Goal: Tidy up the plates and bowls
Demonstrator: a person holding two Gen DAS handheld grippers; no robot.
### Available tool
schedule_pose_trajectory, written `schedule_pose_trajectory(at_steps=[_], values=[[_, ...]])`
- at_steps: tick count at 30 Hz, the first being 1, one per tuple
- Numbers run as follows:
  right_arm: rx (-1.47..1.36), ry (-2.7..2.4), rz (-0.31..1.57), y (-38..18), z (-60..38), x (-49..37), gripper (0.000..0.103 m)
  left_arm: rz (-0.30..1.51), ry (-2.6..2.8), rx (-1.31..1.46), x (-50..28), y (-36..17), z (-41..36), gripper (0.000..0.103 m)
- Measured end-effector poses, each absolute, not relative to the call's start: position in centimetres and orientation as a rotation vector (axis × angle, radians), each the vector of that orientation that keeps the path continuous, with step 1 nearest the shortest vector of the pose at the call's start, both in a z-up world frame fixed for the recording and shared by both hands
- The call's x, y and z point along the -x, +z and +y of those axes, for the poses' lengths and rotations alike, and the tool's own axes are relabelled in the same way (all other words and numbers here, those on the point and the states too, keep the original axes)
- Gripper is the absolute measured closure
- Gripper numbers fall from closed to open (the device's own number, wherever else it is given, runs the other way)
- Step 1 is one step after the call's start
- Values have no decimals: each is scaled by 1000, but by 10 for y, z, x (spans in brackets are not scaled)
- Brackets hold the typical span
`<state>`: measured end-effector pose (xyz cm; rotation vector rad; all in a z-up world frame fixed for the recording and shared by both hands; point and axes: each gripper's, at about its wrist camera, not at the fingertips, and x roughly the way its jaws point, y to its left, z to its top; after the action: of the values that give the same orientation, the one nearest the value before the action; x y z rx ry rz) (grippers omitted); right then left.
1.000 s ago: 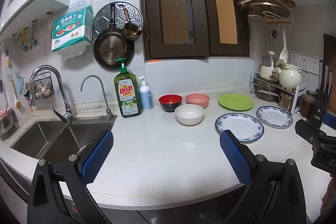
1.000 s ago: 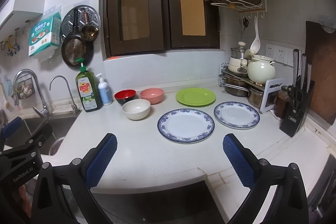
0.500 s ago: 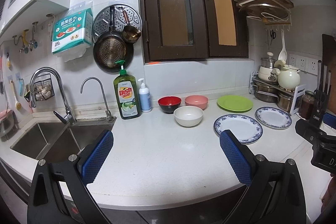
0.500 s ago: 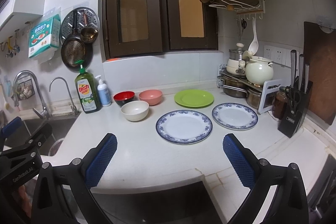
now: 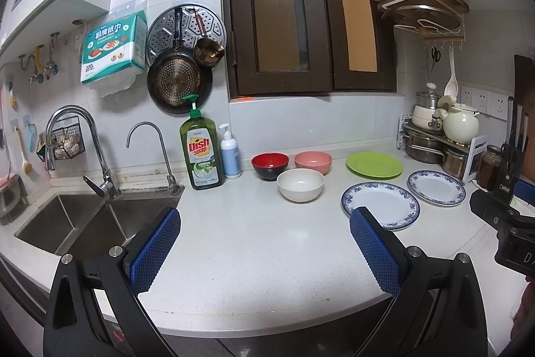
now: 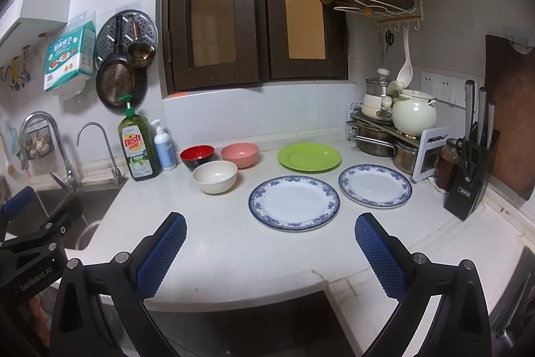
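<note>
Change: we note both views eased back slightly | left gripper [image 5: 264, 240] and right gripper [image 6: 270, 243] spread, empty | large blue-rimmed plate [image 6: 293, 202] at 12 o'clock, untouched | task unstarted.

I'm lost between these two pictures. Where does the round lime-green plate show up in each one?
Left wrist view: the round lime-green plate lies right of centre, behind the larger blue-rimmed white plate.
Right wrist view: the same plate lies just right of centre, at the back of the white counter.
Shared landmark: the pink bowl sits to its left in both.
</note>
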<state>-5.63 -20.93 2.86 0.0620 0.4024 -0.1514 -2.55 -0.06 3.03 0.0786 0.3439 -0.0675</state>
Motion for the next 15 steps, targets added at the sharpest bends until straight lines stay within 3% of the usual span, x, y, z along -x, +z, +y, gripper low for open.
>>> schedule_pose_trajectory(at_steps=[15], values=[[-98, -206, 442, 14, -238, -2, 1, 409, -120, -82, -40, 11, -31, 0]])
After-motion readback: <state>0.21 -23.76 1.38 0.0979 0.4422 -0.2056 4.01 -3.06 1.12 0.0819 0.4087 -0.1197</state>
